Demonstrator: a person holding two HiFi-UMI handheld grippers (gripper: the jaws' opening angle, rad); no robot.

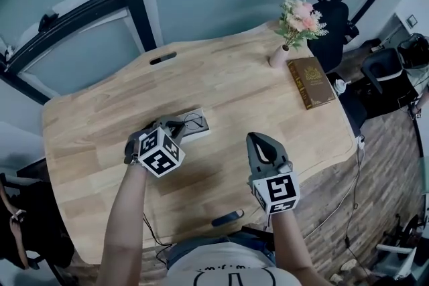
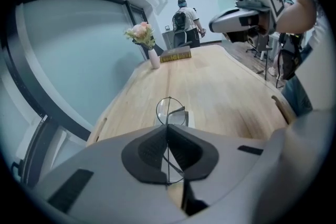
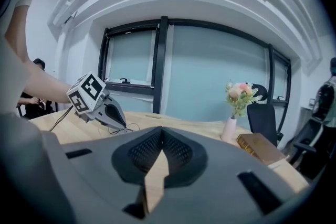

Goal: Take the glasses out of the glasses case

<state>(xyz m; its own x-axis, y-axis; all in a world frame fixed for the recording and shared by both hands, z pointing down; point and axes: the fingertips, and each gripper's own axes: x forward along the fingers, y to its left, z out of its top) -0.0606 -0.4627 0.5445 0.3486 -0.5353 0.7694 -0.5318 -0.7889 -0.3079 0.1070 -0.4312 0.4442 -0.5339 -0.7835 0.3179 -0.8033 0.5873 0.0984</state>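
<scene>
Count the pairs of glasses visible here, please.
1. The glasses are clamped in the shut left gripper, close to the light case on the table. No second pair shows, though the case interior is not visible.

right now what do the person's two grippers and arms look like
Both the left tongs and right tongs are grey, tapered shells with dark ribbed pads inside. Each carries a white cube with black square markers. A thin dark cable runs by the left forearm. The forearms are bare of sleeves; the person wears a white printed T-shirt.
</scene>
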